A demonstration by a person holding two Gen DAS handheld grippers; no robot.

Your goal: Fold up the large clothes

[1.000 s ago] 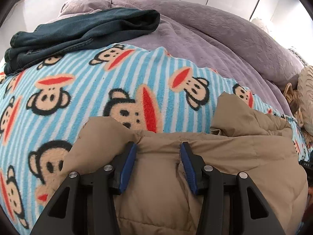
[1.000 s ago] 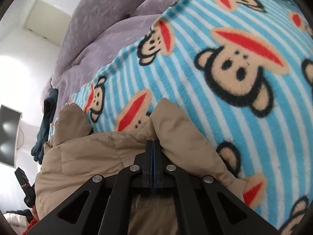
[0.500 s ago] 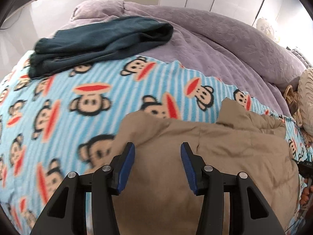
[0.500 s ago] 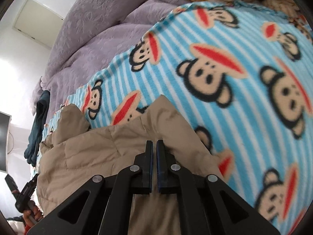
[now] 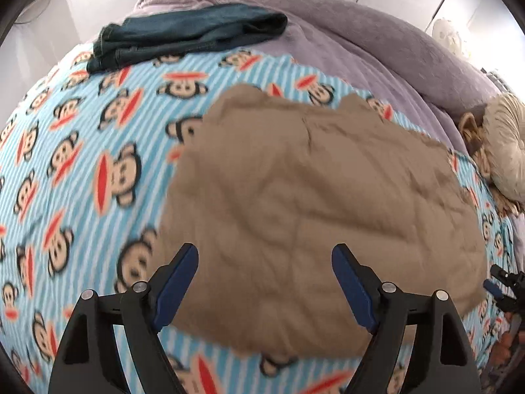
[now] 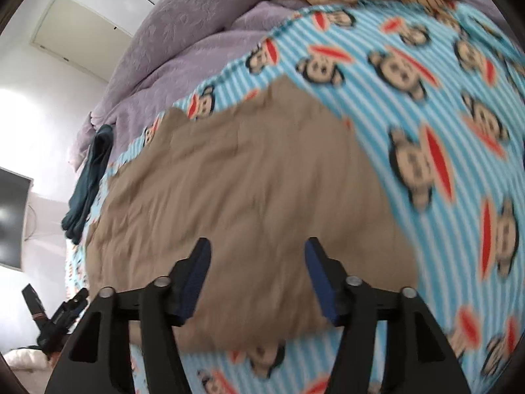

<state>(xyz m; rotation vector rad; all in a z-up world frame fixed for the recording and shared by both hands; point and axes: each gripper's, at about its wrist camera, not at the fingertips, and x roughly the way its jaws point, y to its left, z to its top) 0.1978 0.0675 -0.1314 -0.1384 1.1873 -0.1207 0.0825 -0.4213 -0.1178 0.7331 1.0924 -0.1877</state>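
While there's no readable writing, the tan jacket (image 5: 315, 203) lies blurry beyond both left gripper (image 5: 265, 274) and right gripper (image 6: 257, 271) jaws, just released, probably folded.

the tan padded garment (image 5: 315, 210) lies flat in the middle of the monkey-print blanket (image 5: 65, 151), with bare blanket open to its left and along its near edge. folded dark jeans (image 5: 187, 37) block the far left corner, the heaped purple duvet (image 5: 377, 49) walls the far side, and a woven basket (image 5: 498, 151) crowds the right edge.
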